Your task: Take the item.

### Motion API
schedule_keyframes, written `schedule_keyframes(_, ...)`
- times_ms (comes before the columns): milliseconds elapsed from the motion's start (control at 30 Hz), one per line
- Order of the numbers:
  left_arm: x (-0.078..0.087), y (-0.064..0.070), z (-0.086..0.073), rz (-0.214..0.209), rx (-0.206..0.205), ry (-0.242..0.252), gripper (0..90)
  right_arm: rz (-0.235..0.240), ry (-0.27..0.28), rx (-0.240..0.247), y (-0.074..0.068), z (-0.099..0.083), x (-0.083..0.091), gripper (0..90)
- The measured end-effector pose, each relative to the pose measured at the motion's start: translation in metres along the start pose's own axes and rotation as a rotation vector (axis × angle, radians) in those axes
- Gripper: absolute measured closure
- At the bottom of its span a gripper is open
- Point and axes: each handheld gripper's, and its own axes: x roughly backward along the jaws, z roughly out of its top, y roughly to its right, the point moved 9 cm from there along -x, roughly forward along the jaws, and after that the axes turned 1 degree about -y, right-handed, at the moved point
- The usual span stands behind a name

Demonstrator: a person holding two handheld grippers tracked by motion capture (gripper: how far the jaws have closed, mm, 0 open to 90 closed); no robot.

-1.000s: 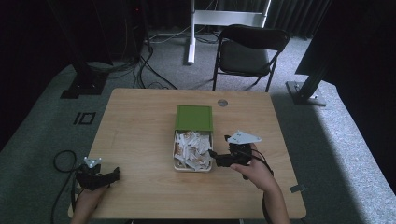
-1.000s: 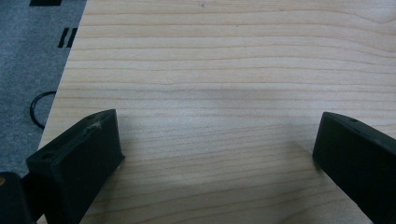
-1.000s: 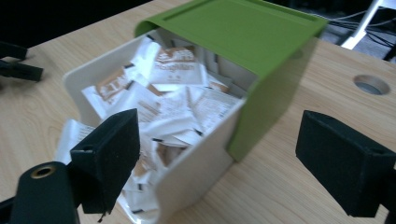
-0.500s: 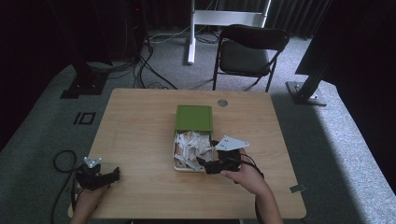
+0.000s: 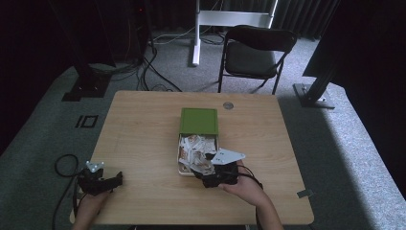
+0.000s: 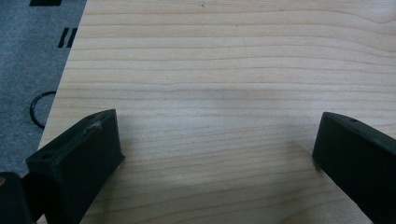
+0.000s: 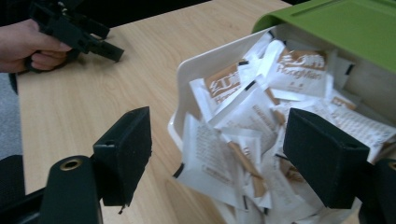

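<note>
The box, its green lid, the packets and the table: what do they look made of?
Box: white, smooth, thin rounded rim, probably moulded plastic. Green lid: matte, rounded edge, likely plastic too. Packets: white with brown print, creased and slightly glossy, so paper or film; can't tell which. Table: pale wood grain, satin; solid wood or laminate is unclear.

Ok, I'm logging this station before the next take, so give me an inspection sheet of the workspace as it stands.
Surface: wooden table, bare apart from the box.
Job's things: white box heaped with paper sachets, its green lid slid toward the far end.
Clutter: nothing seen.
Grippers: left gripper open, low over the table's near left corner; right gripper open at the box's near corner, jaws over the sachets.
Cables: black loop on the floor by the left hand.
Surroundings: folding chair, grey carpet, dark curtains.
</note>
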Motion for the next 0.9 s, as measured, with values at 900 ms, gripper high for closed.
schedule_keyframes(900, 0.000, 0.000, 0.000, 0.001, 0.000, 0.001, 1.6, 0.037, -0.100, 0.077, -0.011, -0.030, -0.018, 53.3)
